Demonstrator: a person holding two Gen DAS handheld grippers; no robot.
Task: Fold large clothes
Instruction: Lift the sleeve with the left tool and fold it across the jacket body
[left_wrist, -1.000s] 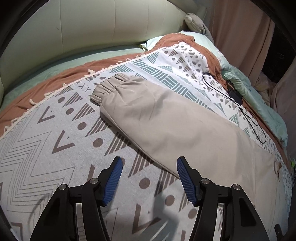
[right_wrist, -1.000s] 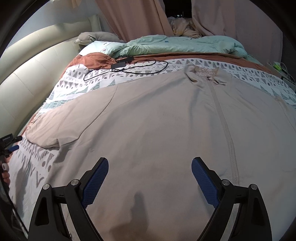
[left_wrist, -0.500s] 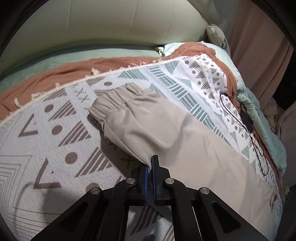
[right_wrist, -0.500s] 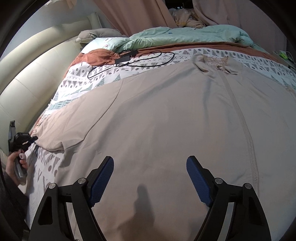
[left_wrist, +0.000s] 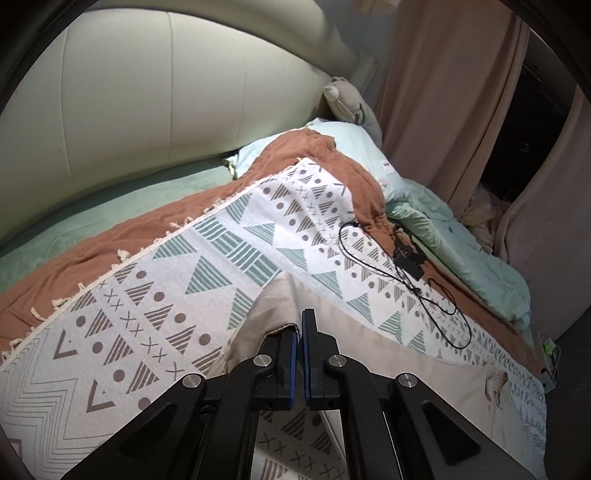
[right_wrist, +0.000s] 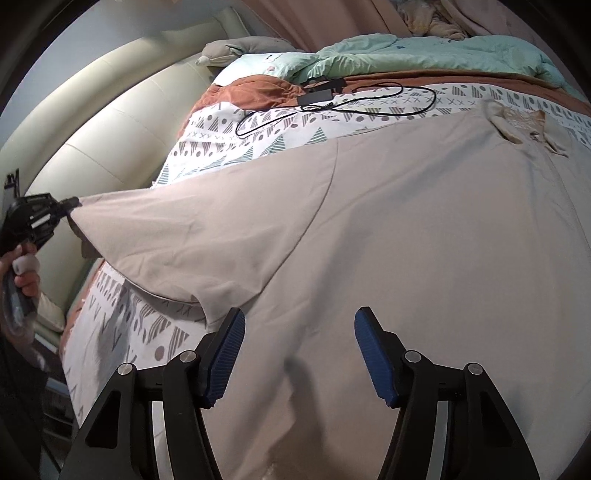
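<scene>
A large beige jacket (right_wrist: 424, 240) lies spread flat on the patterned bedspread (right_wrist: 229, 147), its collar (right_wrist: 524, 125) at the far side. My left gripper (left_wrist: 299, 332) is shut on the jacket's sleeve (left_wrist: 273, 314) and holds it lifted off the bed. In the right wrist view the left gripper (right_wrist: 72, 202) shows at the far left with the sleeve (right_wrist: 184, 236) pulled taut from it. My right gripper (right_wrist: 299, 332) is open and empty, low over the jacket's body near the armpit.
A black cable with a charger brick (left_wrist: 406, 264) lies on the bedspread beyond the sleeve. A mint duvet (right_wrist: 424, 51) and pillows are bunched at the far side. A cream padded headboard (left_wrist: 147, 103) runs along the left. Curtains (left_wrist: 443, 92) hang behind.
My left gripper closed on the sleeve's edge and lifted it up off the bed. My right gripper moved lower and closer over the jacket, still open.
</scene>
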